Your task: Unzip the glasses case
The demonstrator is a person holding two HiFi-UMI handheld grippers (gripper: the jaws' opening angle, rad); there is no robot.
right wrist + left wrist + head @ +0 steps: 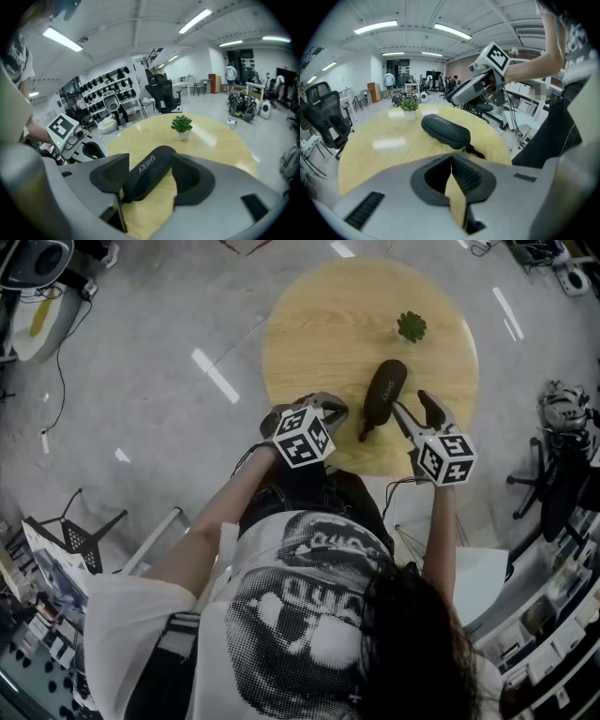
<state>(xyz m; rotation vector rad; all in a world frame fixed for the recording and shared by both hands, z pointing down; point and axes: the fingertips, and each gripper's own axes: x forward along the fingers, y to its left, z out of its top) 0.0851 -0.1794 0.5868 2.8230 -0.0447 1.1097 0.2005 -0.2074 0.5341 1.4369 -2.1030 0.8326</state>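
A black zipped glasses case (384, 390) lies on the round wooden table (319, 324), its short pull strap (365, 433) pointing at the near edge. In the left gripper view the case (445, 131) is ahead, with the strap (474, 151) on its near end. My left gripper (317, 403) hovers over the table's near edge, left of the case, its jaws shut on nothing (451, 155). My right gripper (411, 405) is just right of the case's near end. It stands wide open (151, 182), and the case (154, 164) shows between its pads, untouched.
A small potted plant (411, 326) stands on the table beyond the case. Office chairs (562, 465) and shelves crowd the right side. Grey floor surrounds the table, and people stand far off in the room (230, 72).
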